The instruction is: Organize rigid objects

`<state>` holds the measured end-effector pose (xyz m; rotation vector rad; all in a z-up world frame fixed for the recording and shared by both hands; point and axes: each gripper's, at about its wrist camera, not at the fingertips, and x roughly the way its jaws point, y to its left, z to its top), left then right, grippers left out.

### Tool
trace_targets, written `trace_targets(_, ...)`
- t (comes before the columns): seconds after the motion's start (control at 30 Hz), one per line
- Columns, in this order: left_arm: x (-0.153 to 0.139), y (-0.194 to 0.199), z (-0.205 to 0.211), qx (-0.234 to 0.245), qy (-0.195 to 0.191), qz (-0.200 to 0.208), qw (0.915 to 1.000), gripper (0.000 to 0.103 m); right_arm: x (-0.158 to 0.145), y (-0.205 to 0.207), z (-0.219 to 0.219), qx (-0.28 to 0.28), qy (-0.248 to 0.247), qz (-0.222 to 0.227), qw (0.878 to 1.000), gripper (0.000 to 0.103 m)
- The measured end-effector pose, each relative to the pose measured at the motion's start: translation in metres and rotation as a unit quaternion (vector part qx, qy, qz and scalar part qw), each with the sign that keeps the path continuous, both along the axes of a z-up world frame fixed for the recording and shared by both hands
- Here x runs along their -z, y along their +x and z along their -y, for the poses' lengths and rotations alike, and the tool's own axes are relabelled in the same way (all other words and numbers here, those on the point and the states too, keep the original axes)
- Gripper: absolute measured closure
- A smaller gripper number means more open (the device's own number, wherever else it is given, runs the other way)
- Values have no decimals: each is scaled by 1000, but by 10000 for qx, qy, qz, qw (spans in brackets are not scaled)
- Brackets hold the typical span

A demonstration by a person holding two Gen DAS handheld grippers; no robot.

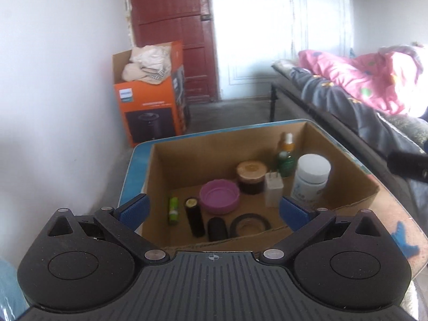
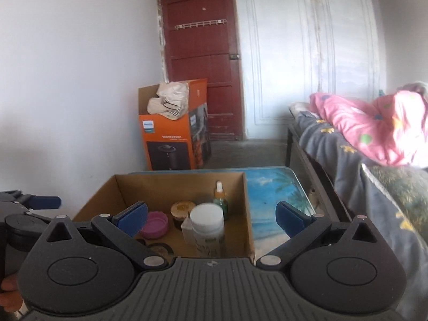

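An open cardboard box point(image 1: 171, 165) point(image 2: 247, 203) stands on a small table with a beach picture point(image 2: 275, 203). In it are a white-lidded bottle point(image 1: 311, 179) point(image 2: 208, 227), a purple lid point(image 1: 220, 196) point(image 2: 155, 224), a wood-topped dark jar point(image 1: 251, 178) point(image 2: 182, 210), a white plug point(image 1: 273, 190), a green dropper bottle point(image 1: 286, 155) point(image 2: 220, 198), a green tube point(image 1: 173, 210), black cylinders point(image 1: 194, 218) and a black ring point(image 1: 250, 223). My left gripper point(image 1: 214, 210) is open and empty just above the box's near edge. My right gripper point(image 2: 211, 218) is open and empty, above the box's near right corner.
An orange carton with cloth in it point(image 1: 152, 99) point(image 2: 174, 125) stands on the floor by a red door point(image 1: 174, 26). A bed with a pink quilt point(image 1: 369, 77) point(image 2: 374, 123) runs along the right. The left gripper shows at the left edge of the right wrist view point(image 2: 29, 203).
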<state>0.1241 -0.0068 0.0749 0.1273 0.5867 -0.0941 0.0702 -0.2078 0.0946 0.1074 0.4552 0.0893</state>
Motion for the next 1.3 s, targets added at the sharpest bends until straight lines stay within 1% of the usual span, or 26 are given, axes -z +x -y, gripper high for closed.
trace_targets(0.1, 7, -3, -4, -61, -63, -199, 9998, 0, 16, 4, -9, 119, 96, -249, 9996, 0)
trace_targets(0.17, 12, -1, -7, -165, -263, -340, 9989, 0, 23, 9, -13, 119, 105, -430, 9990, 0)
trace_targets(0.2, 14, -3, -8, -202, -356, -358, 9985, 0, 26, 10, -14, 127, 98, -480, 9987, 0)
trace_targets(0.27, 13, -6, -10, -310, -422, -344, 9980, 0, 27, 13, -20, 87, 34, -545, 9985, 0)
trace_targets(0.53, 14, -9, -10, -376, -344, -409, 9979, 0, 32, 29, -34, 6, -165, -703, 9974, 0)
trace_targets(0.67, 13, -7, -11, -388, -319, -403, 9979, 0, 34, 33, -36, 0, -190, -760, 9969, 0)
trace_targets(0.87, 12, -5, -15, -378, -357, -438, 9977, 0, 35, 35, -36, 42, -217, -790, 9966, 0)
trace_targets(1.3, 13, -2, -12, -428, -224, -506, 9975, 0, 36, 37, -39, 15, -315, -836, 9960, 0)
